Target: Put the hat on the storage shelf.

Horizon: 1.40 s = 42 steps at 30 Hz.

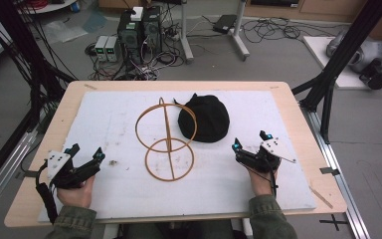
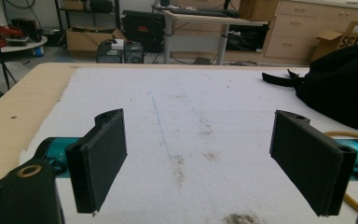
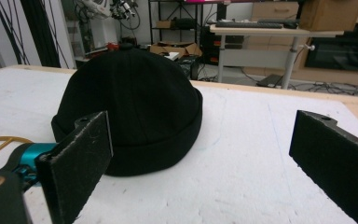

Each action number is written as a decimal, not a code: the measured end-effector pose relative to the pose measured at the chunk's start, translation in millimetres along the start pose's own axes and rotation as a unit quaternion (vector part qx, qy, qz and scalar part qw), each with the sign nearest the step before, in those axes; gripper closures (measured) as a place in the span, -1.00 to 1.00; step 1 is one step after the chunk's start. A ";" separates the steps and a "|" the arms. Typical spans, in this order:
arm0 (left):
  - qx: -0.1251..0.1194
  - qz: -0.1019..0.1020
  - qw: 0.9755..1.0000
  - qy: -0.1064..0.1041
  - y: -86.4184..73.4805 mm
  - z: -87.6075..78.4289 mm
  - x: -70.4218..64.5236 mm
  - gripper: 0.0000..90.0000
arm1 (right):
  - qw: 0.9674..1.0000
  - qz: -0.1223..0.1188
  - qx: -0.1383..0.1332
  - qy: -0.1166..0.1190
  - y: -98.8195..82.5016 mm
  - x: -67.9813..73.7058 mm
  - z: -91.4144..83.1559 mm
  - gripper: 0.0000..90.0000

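Careful now: your right gripper (image 1: 251,145) sits spread wide and empty, left gripper (image 1: 85,158) likewise, near the table's front edge; the soft black knit cap (image 1: 204,118) rests mid-board, touching the thin wooden double-hoop stand (image 1: 167,141), so a clumsy grab could topple it.

- The left gripper (image 1: 86,158) has bare white mat (image 1: 109,124) ahead of its wide-apart jaws.
- The wire hat stand (image 1: 166,139) rises mid-mat between the grippers, blocking a straight crossing.
- The black hat (image 1: 204,118) sits just beyond the right gripper (image 1: 250,142), seemingly touching the stand's upper ring.
- The mat right of the hat lies free.
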State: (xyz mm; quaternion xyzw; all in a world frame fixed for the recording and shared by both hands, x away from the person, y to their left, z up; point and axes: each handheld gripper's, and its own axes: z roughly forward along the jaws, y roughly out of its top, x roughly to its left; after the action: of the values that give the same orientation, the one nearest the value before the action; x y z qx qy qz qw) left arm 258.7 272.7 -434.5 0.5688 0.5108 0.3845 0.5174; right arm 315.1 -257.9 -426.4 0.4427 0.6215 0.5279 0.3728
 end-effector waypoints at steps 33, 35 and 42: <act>0.002 -0.001 1.000 -0.010 0.8 6.1 -4.4 -0.58 | 0.996 -0.030 0.064 0.049 22.6 21.0 62.4 -0.86; 0.002 -0.002 1.000 -0.011 0.9 6.1 -4.3 -0.58 | 0.996 -0.031 0.068 0.055 25.3 24.5 69.0 -0.86; 0.003 -0.004 1.000 -0.013 0.8 6.2 -3.8 -0.58 | 0.995 -0.034 0.078 0.061 33.2 34.6 83.0 -0.85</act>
State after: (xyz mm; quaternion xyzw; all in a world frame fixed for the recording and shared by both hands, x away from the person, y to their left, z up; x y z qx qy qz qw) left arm 264.1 267.8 -434.4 0.5735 0.5075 0.3739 0.5232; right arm 386.2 -196.5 -407.2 0.4162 0.6970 0.4911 0.3160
